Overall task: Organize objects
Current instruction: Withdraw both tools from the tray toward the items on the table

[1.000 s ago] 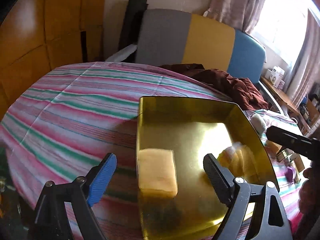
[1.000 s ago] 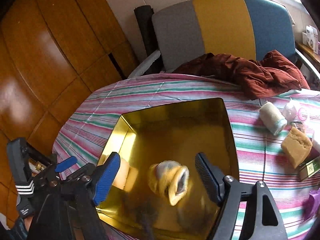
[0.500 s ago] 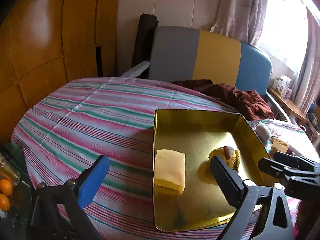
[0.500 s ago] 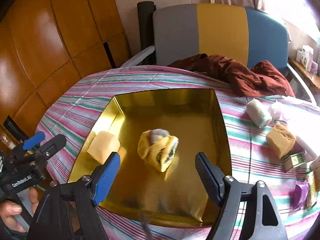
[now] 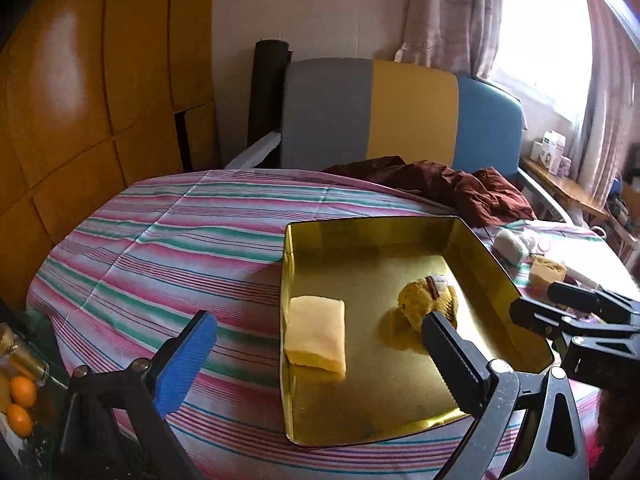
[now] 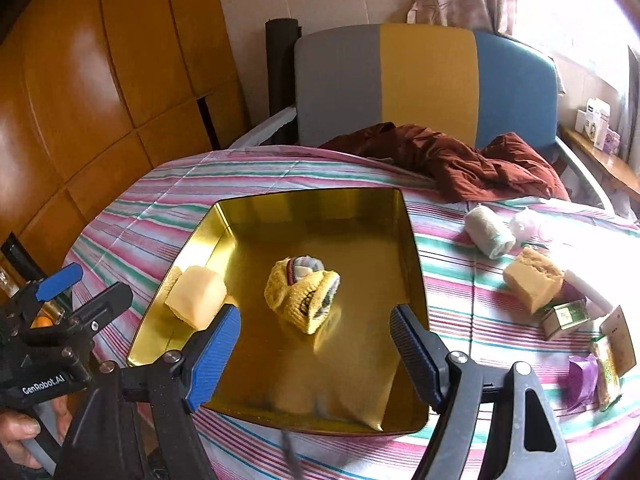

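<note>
A gold metal tray sits on the striped table. In it lie a pale yellow sponge at the left and a yellow rolled sock in the middle. My right gripper is open and empty, raised above the tray's near side. My left gripper is open and empty, near the tray's left front corner; it also shows in the right wrist view. Loose items lie on the cloth right of the tray.
Right of the tray lie a white rolled sock, a tan sponge block, a small green box, snack packets and a purple wrapper. A dark red cloth lies at the back by a chair.
The yellow sock has been let go and now lies in the tray. Both grippers have drawn back and up from the tray.
</note>
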Demonstrator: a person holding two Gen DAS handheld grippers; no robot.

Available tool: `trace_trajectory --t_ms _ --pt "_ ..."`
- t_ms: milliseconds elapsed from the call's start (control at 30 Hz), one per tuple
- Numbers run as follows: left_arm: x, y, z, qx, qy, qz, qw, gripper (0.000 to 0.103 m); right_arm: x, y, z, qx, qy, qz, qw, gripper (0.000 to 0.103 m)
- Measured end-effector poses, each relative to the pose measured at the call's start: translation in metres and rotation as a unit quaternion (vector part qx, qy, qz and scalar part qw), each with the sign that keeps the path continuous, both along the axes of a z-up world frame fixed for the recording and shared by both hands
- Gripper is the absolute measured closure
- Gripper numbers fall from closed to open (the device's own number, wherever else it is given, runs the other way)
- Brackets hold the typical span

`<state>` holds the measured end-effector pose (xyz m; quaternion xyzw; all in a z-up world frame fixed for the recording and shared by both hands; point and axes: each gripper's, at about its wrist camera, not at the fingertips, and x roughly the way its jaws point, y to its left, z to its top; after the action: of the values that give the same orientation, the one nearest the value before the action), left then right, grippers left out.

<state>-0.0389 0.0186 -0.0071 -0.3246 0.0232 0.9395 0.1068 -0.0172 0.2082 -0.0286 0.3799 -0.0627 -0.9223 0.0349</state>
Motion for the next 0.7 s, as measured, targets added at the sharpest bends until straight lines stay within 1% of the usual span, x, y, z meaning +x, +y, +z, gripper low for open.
trace_trajectory --t_ms 133,333,700 --pt "0.002 0.007 -0.001 -0.004 -0.004 -0.006 1.0 0.001 0.003 0.01 -0.001 -0.001 -0.001 -0.014 1.0 0.024" --pt "0.008 0.02 -0.002 -0.027 0.002 -0.019 0.9995 0.001 0.007 0.028 -0.003 -0.004 -0.003 -0.035 0.999 0.024" --pt "0.012 0.041 -0.002 -0.028 -0.004 -0.052 0.9982 0.001 0.016 0.068 -0.001 0.001 -0.003 -0.08 0.997 0.024"
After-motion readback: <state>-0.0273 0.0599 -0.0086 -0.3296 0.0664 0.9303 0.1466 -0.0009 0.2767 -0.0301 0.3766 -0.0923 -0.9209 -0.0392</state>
